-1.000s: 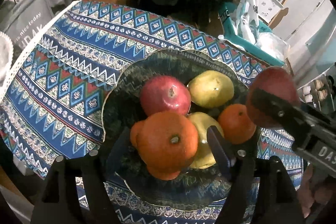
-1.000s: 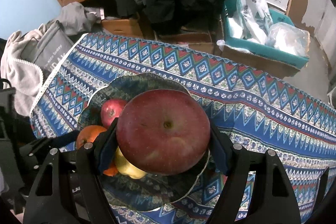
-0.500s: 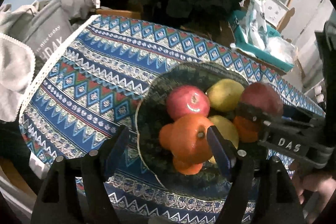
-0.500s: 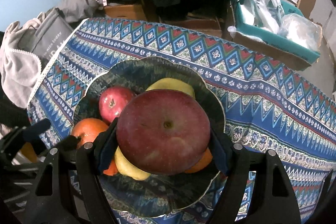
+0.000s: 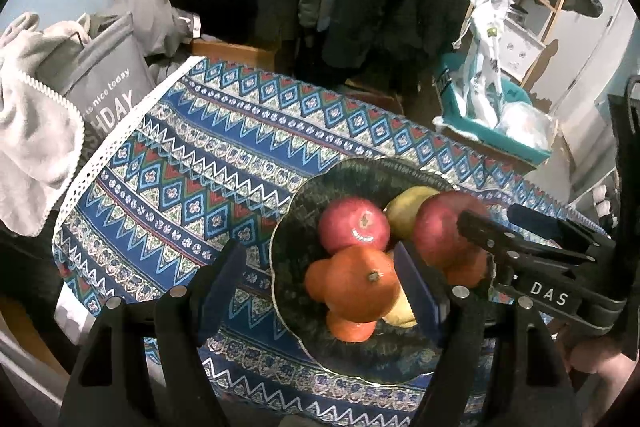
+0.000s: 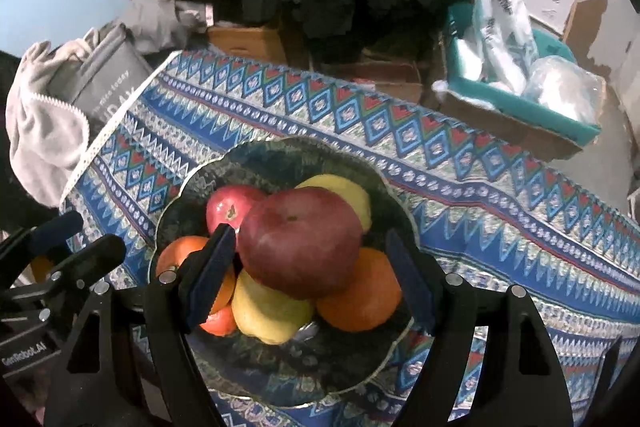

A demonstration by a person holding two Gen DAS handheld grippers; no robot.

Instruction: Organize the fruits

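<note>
A dark patterned bowl (image 6: 280, 163) holds a pile of fruit: a small red apple (image 6: 228, 207), oranges (image 6: 360, 295), yellow pears (image 6: 268, 315) and a large dark red apple (image 6: 300, 247) on top. My right gripper (image 6: 308, 279) is open, its fingers apart on either side of the large apple, which rests on the pile. In the left wrist view the bowl (image 5: 296, 211) and large apple (image 5: 440, 231) show, with the right gripper at its right side. My left gripper (image 5: 320, 287) is open and empty above the bowl's near left rim.
A blue patterned tablecloth (image 5: 200, 155) covers the table. A grey bag (image 5: 108, 91) and a towel (image 5: 36, 131) lie off its left edge. A teal box (image 6: 520, 99) with plastic bags stands behind at the right. Dark coats hang behind.
My right gripper lowered the large apple onto the fruit pile and opened, letting it go. My left gripper drew back and left from the bowl.
</note>
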